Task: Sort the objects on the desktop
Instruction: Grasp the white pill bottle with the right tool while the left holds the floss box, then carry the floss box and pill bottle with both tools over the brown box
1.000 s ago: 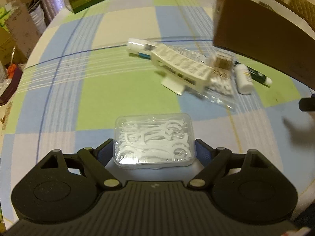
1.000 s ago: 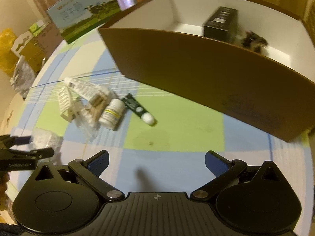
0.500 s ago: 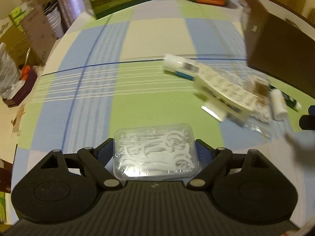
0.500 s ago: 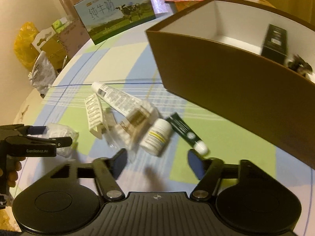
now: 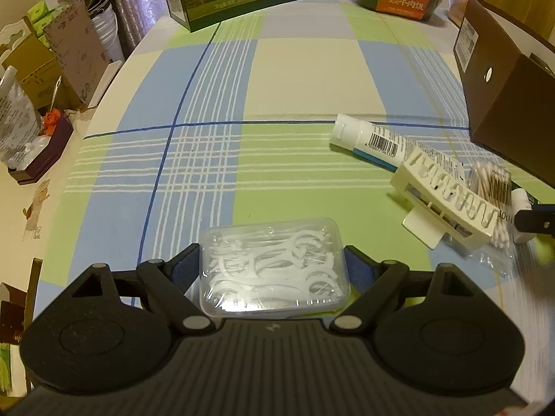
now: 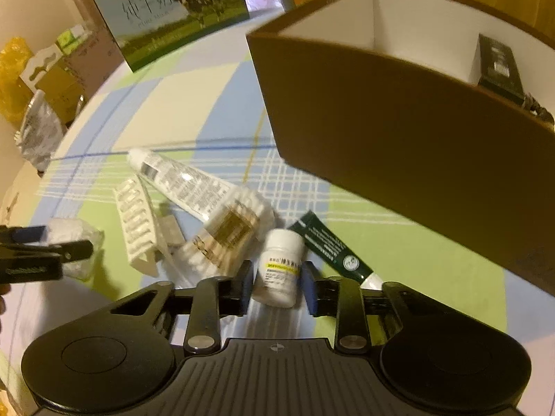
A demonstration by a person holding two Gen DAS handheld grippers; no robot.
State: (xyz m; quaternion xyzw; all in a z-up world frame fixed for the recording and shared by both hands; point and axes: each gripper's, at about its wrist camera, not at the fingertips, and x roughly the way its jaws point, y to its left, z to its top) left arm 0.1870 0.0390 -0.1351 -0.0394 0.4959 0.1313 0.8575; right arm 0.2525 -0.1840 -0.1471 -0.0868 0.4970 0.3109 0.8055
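My left gripper [image 5: 273, 266] is clamped on a clear plastic box of floss picks [image 5: 272, 267], its blue pads pressed against the two short ends, low in the centre of the left wrist view. The box sits above the checked tablecloth [image 5: 215, 159] of the table.

My right gripper [image 6: 277, 286] has its fingers on either side of a small white pill bottle [image 6: 280, 266] with a yellow band on the label. The pads [image 6: 309, 291] sit just beside the bottle; I cannot tell whether they press it yet, so the jaws are narrowed around it but not clearly closed.

In the right wrist view the rest of the pile lies just above the bottle: a dark green tube [image 6: 331, 247] to its right with its white cap pointing toward the lower right, a bag of cotton swabs [image 6: 230, 230] to its upper left, a white toothpaste tube [image 6: 180, 185] running toward the upper left, and a cream hair claw clip [image 6: 137, 222] at the left.

A brown cardboard box [image 6: 409, 131] with a white inside fills the upper right, and a black carton [image 6: 499, 62] stands in it. A milk carton [image 6: 173, 10] stands at the far edge, upper left.
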